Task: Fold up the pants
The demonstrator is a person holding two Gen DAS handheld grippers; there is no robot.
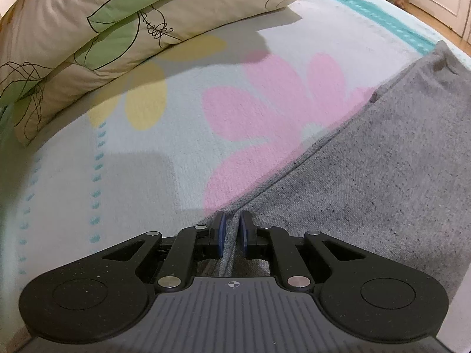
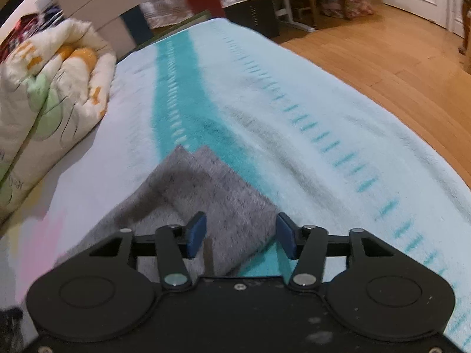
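Grey marled knit, the pants (image 1: 368, 176), lies flat on a pastel flowered blanket (image 1: 147, 161) spread over a bed. Left wrist view: the left gripper (image 1: 231, 231) has its blue pads (image 1: 221, 235) drawn nearly together on the seamed edge of the garment, which runs up between them and away toward the upper right. The pinch sits right on the hem line, probably so that the whole edge can be lifted and carried over as one layer. A leaf-printed duvet (image 1: 117, 23) is bunched along the far left, apart from the pants.

Right wrist view: the right gripper (image 2: 241, 235) hangs with its pads (image 2: 195, 236) spread wide, straddling the end of the pants (image 2: 206, 194), where two pointed corners lie on the teal stripe. Nothing is clamped; the image is motion-blurred, so contact with the cloth cannot be judged. The spread suggests an approach to take this end for the fold. Wooden floor (image 2: 382, 58) shows beyond the bed.
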